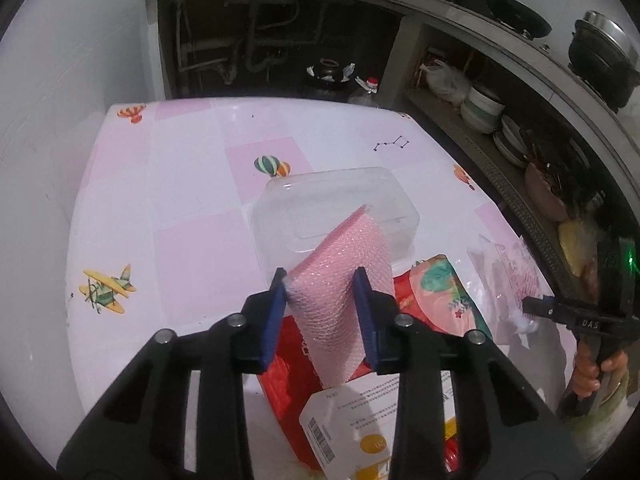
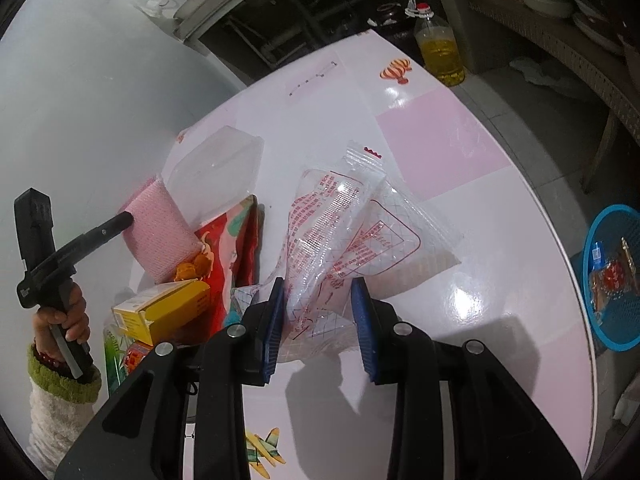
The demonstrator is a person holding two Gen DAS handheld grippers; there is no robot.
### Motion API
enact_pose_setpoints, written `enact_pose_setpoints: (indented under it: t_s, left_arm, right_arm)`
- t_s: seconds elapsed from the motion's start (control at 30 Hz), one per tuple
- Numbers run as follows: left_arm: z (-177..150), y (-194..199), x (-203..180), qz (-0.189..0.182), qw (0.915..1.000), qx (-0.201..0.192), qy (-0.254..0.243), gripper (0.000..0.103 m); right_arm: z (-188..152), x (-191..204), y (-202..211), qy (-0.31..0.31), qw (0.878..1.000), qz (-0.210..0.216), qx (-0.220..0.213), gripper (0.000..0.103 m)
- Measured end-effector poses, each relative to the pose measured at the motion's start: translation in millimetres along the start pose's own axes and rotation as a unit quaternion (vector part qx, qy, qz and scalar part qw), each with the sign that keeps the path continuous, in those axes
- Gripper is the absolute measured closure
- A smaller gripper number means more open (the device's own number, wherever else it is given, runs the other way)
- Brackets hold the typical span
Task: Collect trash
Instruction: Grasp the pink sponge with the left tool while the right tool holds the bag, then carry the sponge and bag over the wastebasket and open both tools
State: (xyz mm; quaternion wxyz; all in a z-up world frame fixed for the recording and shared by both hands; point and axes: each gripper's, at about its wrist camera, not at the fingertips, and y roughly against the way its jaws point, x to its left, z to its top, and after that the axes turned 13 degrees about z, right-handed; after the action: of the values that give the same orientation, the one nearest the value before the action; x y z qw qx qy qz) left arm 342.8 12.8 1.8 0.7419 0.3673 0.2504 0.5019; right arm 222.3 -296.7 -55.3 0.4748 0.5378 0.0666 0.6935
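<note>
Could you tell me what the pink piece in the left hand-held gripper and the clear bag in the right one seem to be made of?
Pink piece: probably foam or bubble-wrap plastic sheet; its surface shows a fine bumpy, slightly glinting texture and it bends between the pads. Clear bag: thin glossy plastic film; see-through, wrinkled, with red print and bright glare.

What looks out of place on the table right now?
A jumble near the table edge: red packet, yellow box and clear plastic container lie overlapping and askew. No spill or breakage shows.

Pink-checked table (image 1: 192, 240) carries clear plastic box (image 1: 340, 204), red packet (image 1: 436, 292), yellow carton (image 2: 168, 312)
</note>
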Motion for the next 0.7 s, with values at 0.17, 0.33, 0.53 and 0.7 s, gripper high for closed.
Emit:
enact_pose_setpoints:
  t_s: [0.17,0.33,0.53,0.7]
  left_arm:
    - [-3,27,-8,0.009,0.9991,-0.040,-0.007,0.075]
    - [-4,57,-12,0.011,0.9972,-0.073,-0.010,0.076]
    - [-2,100,-27,0.000,0.9933,-0.116,-0.008,0.077]
    - [5,126,-66,-0.030,0.9899,-0.137,-0.023,0.077]
  right_arm:
    - [-1,6,10,0.008,1.000,0.000,-0.010,0.071]
    - [-4,15,28,0.017,0.999,0.013,-0.026,0.071]
    - [-11,20,53,0.020,0.998,0.027,-0.043,0.071]
    - [-22,16,86,0.008,0.997,0.036,-0.070,0.071]
